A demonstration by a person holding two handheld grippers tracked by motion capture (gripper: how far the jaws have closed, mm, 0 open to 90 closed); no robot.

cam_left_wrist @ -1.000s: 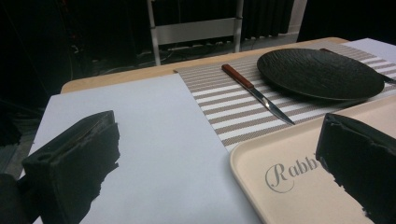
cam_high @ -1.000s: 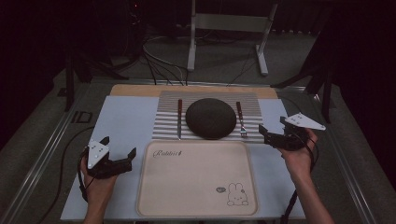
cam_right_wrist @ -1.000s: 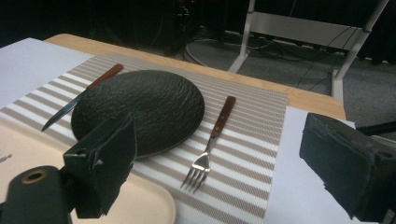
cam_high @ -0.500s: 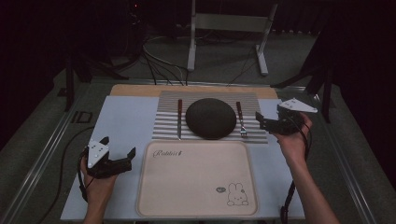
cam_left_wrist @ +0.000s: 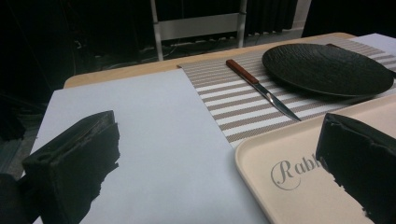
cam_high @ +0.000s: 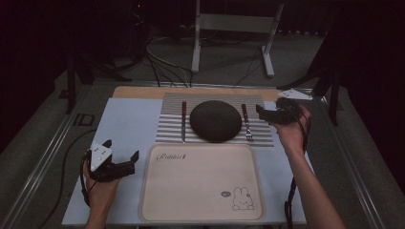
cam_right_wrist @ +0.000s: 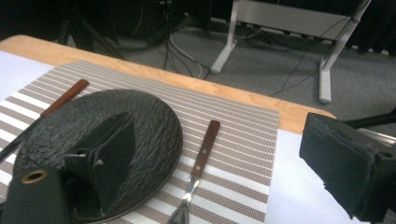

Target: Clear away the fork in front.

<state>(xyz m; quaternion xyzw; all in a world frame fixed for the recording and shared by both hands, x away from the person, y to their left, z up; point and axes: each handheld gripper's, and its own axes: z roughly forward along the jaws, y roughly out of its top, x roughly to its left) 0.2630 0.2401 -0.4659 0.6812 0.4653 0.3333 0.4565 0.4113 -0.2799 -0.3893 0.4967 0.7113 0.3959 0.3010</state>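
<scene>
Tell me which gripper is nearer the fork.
Right. The right gripper hovers open just beside the fork, at its handle end. The left gripper sits open across the table, off the tray's near-left corner.

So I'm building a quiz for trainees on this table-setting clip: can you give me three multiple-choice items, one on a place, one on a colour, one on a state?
1. Where does the knife lie?
A. On the tray
B. On the striped mat, left of the plate
C. On the plate

2. What colour is the plate?
A. White
B. Black
C. Red

3. How does the right gripper stand?
A. Open, near the fork
B. Shut on the fork
C. Shut on the plate

Answers:
1 B, the knife rests on the striped mat beside the plate's left edge.
2 B, the high view shows a dark, black disc.
3 A, its jaws are apart beside the fork, holding nothing.
</scene>
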